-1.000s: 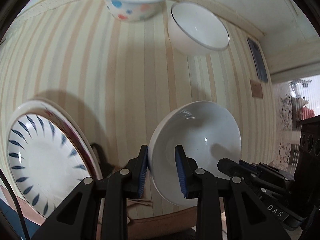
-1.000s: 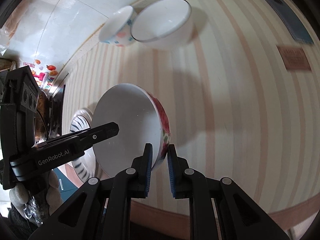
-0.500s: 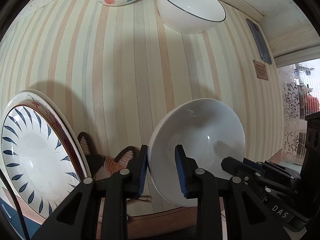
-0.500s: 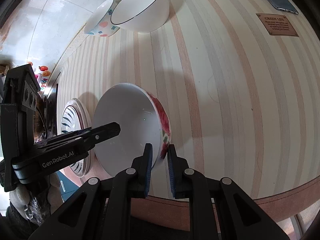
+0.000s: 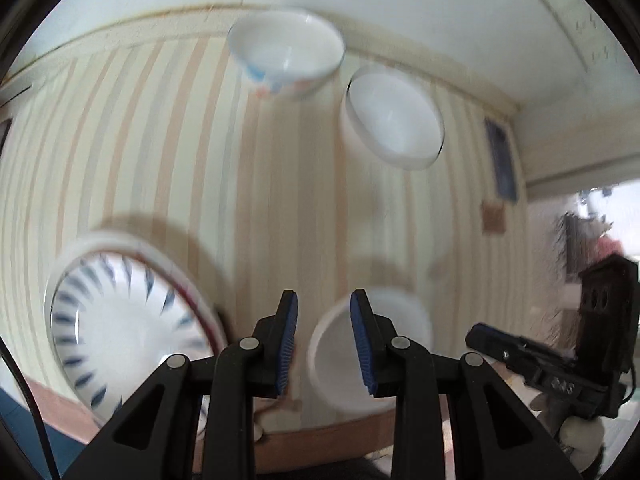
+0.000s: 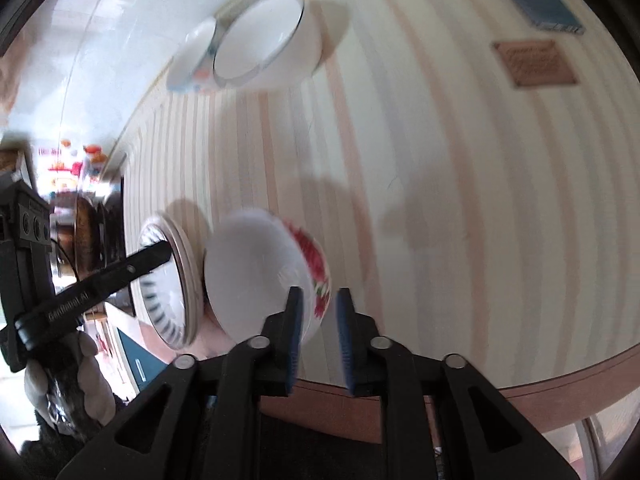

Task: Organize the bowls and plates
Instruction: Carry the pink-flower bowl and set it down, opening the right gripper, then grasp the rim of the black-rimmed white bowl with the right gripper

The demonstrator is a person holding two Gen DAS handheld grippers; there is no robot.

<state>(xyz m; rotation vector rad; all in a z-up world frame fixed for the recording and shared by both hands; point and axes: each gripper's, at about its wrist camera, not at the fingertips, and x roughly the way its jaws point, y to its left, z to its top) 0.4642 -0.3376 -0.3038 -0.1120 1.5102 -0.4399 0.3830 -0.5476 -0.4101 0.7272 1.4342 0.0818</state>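
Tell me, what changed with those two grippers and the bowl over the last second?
Both grippers let go. The left gripper and right gripper were each clamped on the bowl's rim; now their fingers have spread and the bowl sits lower, beside the plate, apparently set on the table. The plate and the two far bowls stayed in place.

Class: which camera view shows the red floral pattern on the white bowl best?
The right wrist view: the white ceramic bowl with red flowers shows its patterned outer wall there. The left wrist view shows only its plain, blurred white inside.
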